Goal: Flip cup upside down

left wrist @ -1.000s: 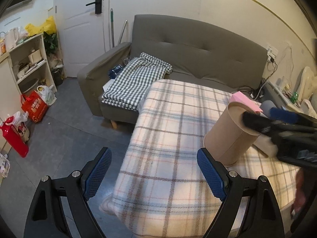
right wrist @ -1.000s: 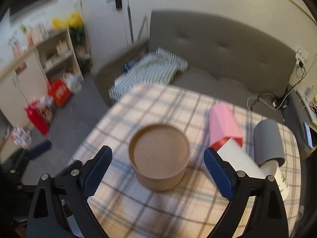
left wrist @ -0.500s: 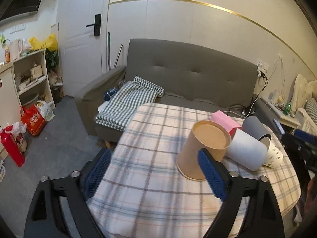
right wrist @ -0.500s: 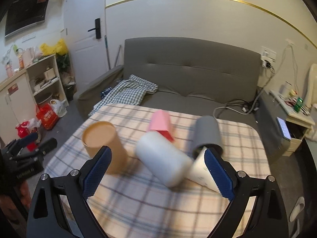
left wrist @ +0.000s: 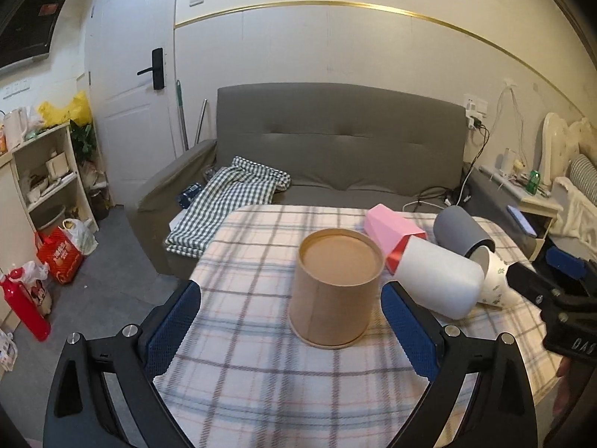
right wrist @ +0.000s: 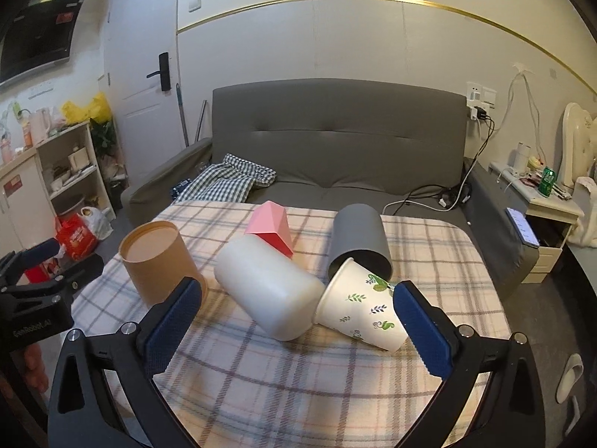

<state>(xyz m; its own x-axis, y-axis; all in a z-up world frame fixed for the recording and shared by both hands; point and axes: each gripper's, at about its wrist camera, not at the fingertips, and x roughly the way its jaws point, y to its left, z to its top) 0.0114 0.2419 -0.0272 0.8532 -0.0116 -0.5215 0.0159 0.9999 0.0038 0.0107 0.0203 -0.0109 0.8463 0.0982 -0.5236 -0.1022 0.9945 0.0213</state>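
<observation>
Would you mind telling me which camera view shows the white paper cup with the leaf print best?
The right wrist view: the white leaf-printed paper cup lies on its side there, its whole wall visible. In the left wrist view only a sliver shows behind the white plastic cylinder.

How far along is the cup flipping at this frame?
Done: the brown paper cup stands upside down on the plaid tablecloth, closed base up, wide rim on the cloth. In hand: nothing; the left gripper and right gripper are both open and empty. Left: the white cup, the leaf-print cup, the grey cup and the pink cup lie on their sides.
</observation>
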